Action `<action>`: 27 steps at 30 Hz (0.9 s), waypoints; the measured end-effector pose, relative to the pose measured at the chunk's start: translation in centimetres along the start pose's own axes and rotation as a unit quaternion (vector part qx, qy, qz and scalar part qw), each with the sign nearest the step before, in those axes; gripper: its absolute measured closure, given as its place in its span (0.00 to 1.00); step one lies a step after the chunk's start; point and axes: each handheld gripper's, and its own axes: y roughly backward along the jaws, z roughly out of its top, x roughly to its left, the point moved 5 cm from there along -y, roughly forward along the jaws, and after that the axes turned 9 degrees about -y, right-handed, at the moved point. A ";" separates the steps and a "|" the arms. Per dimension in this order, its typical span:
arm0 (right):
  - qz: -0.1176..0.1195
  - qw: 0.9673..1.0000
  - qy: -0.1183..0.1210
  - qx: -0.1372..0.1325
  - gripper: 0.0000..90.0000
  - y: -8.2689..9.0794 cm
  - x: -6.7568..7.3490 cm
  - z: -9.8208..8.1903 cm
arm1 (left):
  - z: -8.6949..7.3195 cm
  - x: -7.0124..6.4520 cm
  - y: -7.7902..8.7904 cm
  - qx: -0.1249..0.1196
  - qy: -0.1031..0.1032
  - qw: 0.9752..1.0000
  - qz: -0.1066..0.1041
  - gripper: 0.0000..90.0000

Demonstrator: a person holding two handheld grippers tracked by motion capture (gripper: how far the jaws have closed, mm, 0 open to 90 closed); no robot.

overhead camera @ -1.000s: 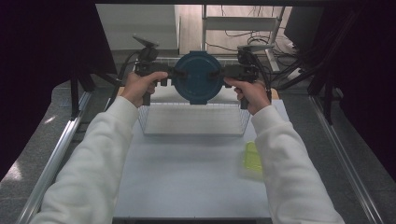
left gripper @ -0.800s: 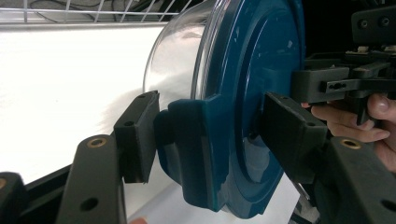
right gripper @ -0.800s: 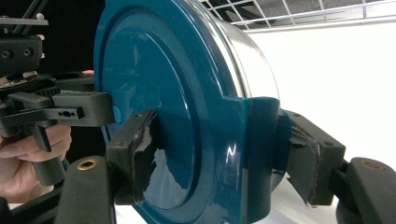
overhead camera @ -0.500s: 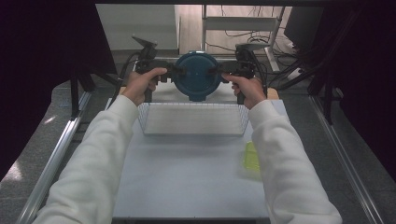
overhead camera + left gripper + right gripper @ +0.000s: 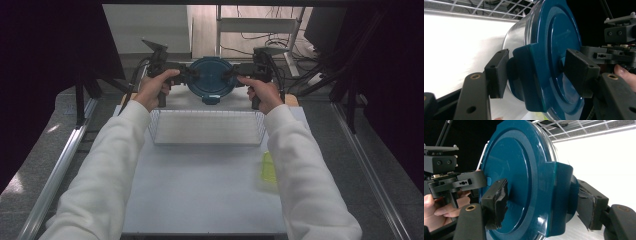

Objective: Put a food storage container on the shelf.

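Note:
A round steel container with a dark blue lid (image 5: 211, 76) hangs tipped on its side above the far edge of a wire basket (image 5: 207, 143). My left gripper (image 5: 192, 76) is shut on the lid's left side clasp (image 5: 529, 75), its pads on the clasp and the lid face (image 5: 554, 45). My right gripper (image 5: 231, 74) is shut on the opposite clasp (image 5: 557, 195). The left gripper view has the steel wall (image 5: 515, 40) behind the lid. In the right gripper view the lid (image 5: 509, 175) faces left, with the left gripper (image 5: 449, 177) and its hand beyond it.
The basket stands at the far end of a white table (image 5: 200, 195). A yellow-green object (image 5: 268, 167) lies on the table near the right forearm. Metal rails run along both table sides, and cables and dark frames stand behind.
Both grippers have carried the container slightly up and away from the person, still held between them.

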 end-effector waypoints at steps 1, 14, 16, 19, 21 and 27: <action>0.003 1.000 -0.004 0.002 0.35 -0.1 -0.2 0.1 | 0.0 0.1 -0.1 -0.006 0.004 1.000 0.000 0.43; 0.015 0.999 -0.032 0.005 0.35 -0.7 -1.0 0.5 | 0.0 1.2 -0.7 -0.020 0.033 0.999 -0.005 0.42; 0.016 0.999 -0.030 0.004 0.35 -0.8 -1.1 0.5 | 0.0 1.2 -0.7 -0.018 0.032 0.999 -0.004 0.42; 0.015 1.000 -0.026 0.000 0.34 -0.8 -1.0 0.5 | 0.0 1.2 -0.7 -0.021 0.030 0.999 -0.004 0.42; 0.013 1.000 -0.019 -0.004 0.31 -0.9 -0.9 0.5 | 0.0 1.1 -0.7 -0.023 0.024 0.999 0.002 0.41; -0.041 0.996 0.053 -0.051 0.09 -0.5 0.1 -0.1 | -0.2 0.8 0.1 -0.026 -0.024 0.999 0.037 0.20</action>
